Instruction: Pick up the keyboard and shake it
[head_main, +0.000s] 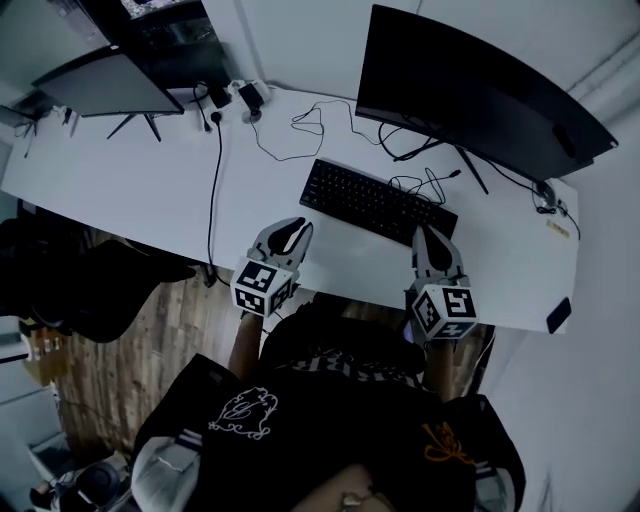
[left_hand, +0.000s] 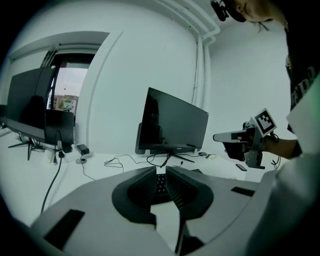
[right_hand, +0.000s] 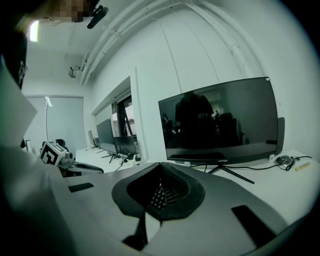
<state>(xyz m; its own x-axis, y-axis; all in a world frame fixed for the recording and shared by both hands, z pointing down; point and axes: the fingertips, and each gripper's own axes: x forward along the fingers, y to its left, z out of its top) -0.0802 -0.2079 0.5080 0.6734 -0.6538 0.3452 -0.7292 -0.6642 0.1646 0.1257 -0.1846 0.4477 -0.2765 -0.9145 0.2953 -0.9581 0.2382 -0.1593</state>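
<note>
An office is shown. A long white surface (head_main: 130, 180) is seen carrying a wide dark monitor (head_main: 480, 90) at 1 o'clock, a second monitor (head_main: 115, 85) at 10 o'clock, a black keyboard (head_main: 375, 200) near the centre and loose cables (head_main: 300, 125) at 12 o'clock. In the right gripper view, a row of further monitors (right_hand: 107, 135) is lined up along a plain white wall (right_hand: 150, 70). Wood-look flooring (head_main: 130, 350) is seen at 8 o'clock.
</note>
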